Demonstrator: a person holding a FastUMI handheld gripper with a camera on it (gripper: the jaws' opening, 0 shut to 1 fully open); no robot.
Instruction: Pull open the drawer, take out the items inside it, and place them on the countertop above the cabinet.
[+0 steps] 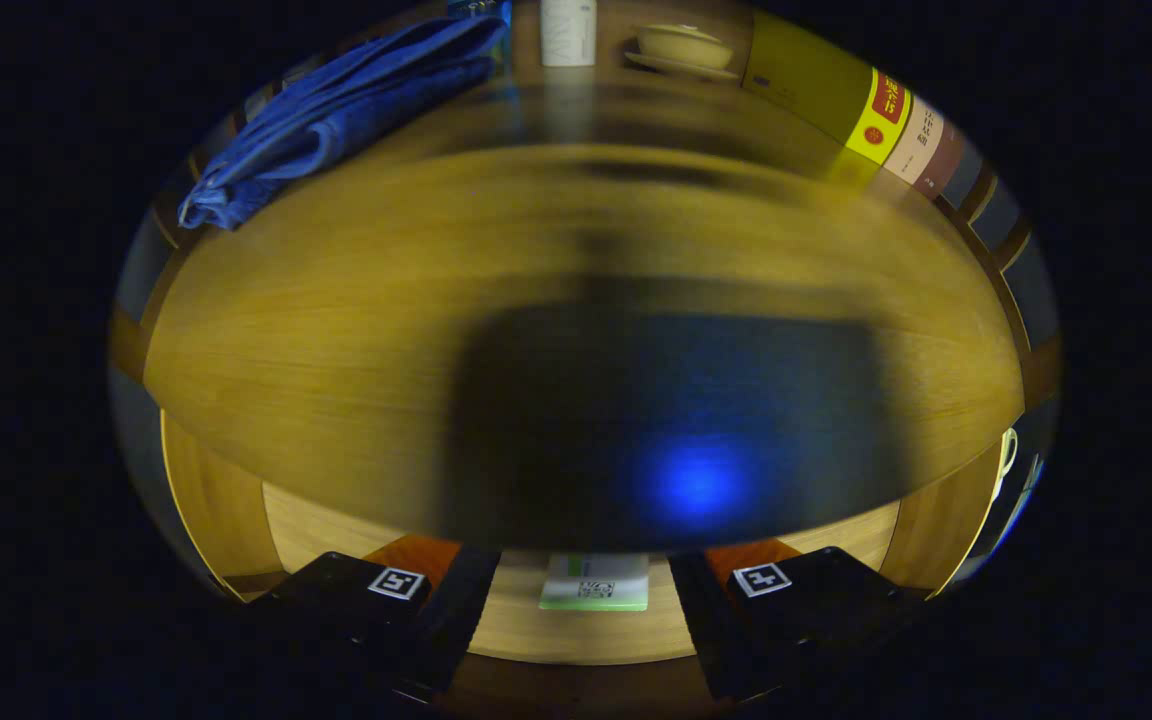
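One small flat card-like packet point(594, 582) left lying in the open drawer point(336, 520), below the wooden surface point(356, 330), between the spread, empty fingers of the gripper point(581, 600). Probably light, stiff and slippery; best pinched across its short edges.

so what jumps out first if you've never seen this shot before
The broad wooden countertop just beyond the jaws, with a dark shadow and a blue glow at its near edge. Far back on it lies a folded blue cloth. Below, in the open drawer, a small white-and-green box sits between the open gripper fingers.
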